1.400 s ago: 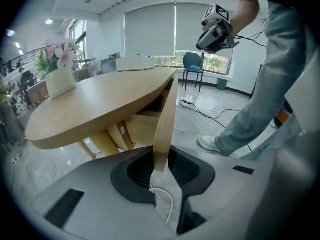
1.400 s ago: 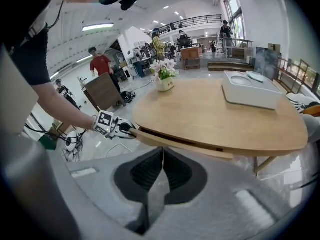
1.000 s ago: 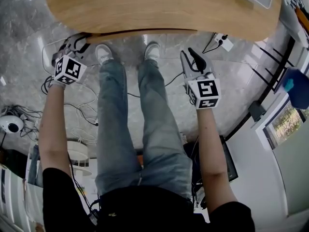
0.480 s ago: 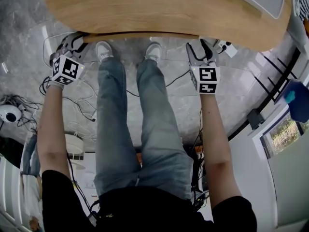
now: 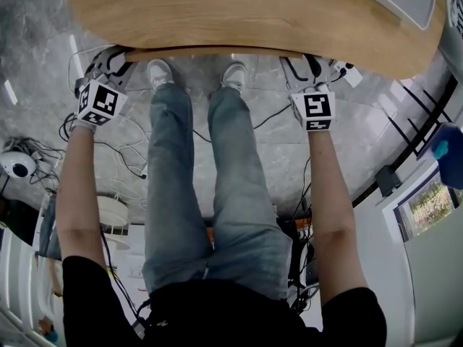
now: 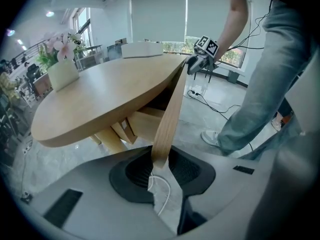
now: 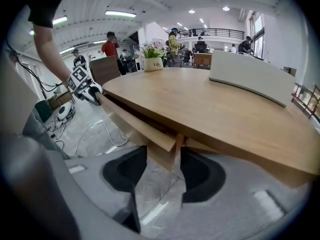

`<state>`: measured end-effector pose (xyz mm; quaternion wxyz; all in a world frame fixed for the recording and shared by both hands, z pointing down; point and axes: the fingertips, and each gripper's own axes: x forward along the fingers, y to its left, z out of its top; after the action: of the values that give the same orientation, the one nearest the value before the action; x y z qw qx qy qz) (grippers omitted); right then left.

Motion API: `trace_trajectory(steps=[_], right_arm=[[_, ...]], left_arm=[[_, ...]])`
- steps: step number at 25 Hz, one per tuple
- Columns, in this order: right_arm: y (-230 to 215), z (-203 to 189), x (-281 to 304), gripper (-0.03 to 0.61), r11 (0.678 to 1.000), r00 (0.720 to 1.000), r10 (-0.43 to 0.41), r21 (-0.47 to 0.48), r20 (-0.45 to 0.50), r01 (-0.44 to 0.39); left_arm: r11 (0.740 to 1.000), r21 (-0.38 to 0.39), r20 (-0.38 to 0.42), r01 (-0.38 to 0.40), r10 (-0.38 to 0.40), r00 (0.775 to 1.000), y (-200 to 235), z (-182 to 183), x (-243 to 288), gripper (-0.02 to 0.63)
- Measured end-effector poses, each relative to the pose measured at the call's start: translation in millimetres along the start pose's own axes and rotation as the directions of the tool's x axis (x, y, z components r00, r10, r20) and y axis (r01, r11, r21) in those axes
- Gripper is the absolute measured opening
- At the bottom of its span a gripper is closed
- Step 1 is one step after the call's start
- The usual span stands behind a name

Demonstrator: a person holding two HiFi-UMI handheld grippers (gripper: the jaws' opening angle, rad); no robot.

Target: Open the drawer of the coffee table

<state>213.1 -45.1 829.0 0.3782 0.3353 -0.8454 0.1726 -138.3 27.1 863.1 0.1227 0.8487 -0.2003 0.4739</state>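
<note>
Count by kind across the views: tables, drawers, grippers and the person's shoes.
Table: 1
Drawer: 1
Grippers: 2, left gripper and right gripper
Shoes: 2
Total: 6

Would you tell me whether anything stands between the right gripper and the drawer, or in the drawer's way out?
Nothing blocks the right gripper: the drawer front has its end between the open jaws. On the way out, the person's shoes and legs stand close in front of the drawer.
</note>
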Motion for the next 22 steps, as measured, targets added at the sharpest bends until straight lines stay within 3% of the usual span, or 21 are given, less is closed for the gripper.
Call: trace_trajectory(steps=[4, 14, 22], right_arm=[[2.9, -0.1, -0.7, 0.163, 1.0, 1.0, 0.015, -0.003, 0.012, -0.014], [21.3, -19.0, -16.1, 0.155, 0.999, 0.999, 0.034, 0.013, -0.018, -0.034], [41.9, -40.0, -33.1, 0.153, 0.999, 0.998, 0.039, 0.027, -0.044, -0.038]], left_arm=[[1.0, -0.019, 0.001, -0.007, 0.007, 1.0, 0.5, -1.3, 1.4, 0.098], [0.999, 0.002, -0.019, 0.035, -0.035, 0.999, -28.2, -11.1, -2.1, 0.101], [0.999, -0.027, -0.027, 0.047, -0.047, 0.999, -62.2, -20.6, -7.1, 0.103]])
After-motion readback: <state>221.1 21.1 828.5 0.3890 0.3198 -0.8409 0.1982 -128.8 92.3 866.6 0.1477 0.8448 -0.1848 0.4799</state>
